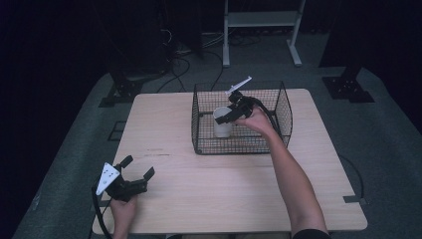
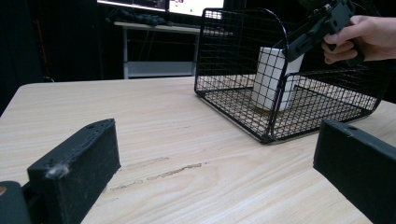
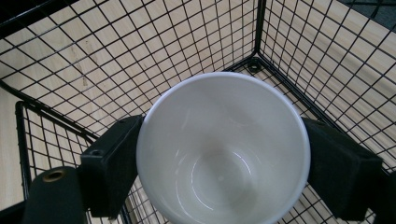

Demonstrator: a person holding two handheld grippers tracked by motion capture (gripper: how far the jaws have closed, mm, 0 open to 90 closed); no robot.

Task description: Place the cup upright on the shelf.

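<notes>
The right gripper [image 3: 219, 154] view shows its jaws hugging the cup [image 3: 223, 149] in the basket [image 3: 299, 51]; the high view shows the left gripper [image 1: 138, 167] with jaws wide above the counter [image 1: 209, 184].

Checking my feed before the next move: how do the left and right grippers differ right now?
The left gripper has its fingers spread apart with nothing between them; the right gripper has its fingers around the white cup. The left one sits low near the table's front edge; the right one reaches into the wire basket. Both are black and hand-held.
</notes>
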